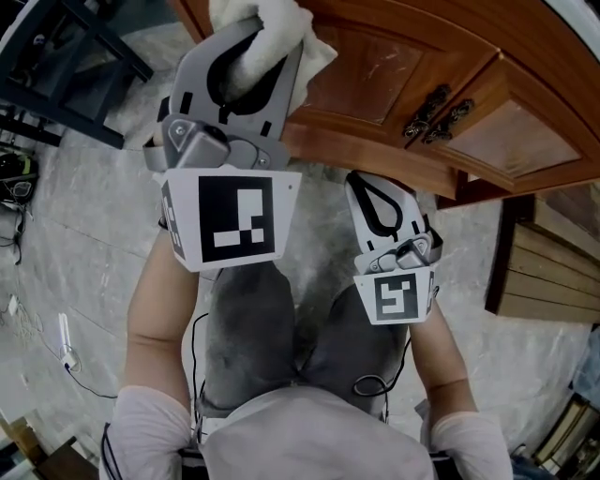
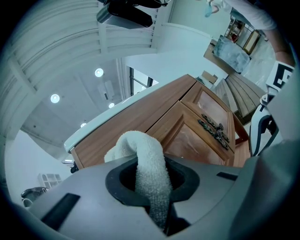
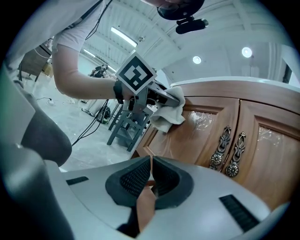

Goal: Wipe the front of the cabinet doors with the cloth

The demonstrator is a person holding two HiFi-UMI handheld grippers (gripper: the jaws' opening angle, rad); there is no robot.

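I hold the left gripper (image 1: 248, 56) clamped on the white terry cloth (image 1: 272, 23). A fold is pinched between the jaws, so the loose wad leads and can press flat on wood. The cloth sits top centre in the head view, touching the brown wooden cabinet door (image 1: 375, 75) at the end away from the ornate dark metal handles (image 1: 436, 112).

My right gripper (image 1: 380, 199) hangs lower centre, jaws together on nothing. I judge it parked clear of the wiping path.

No brand or lettering is readable, only the black-and-white square markers (image 1: 230, 220).

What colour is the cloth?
White. The cloth looks fluffy, like a towel, and shows best in the left gripper view.
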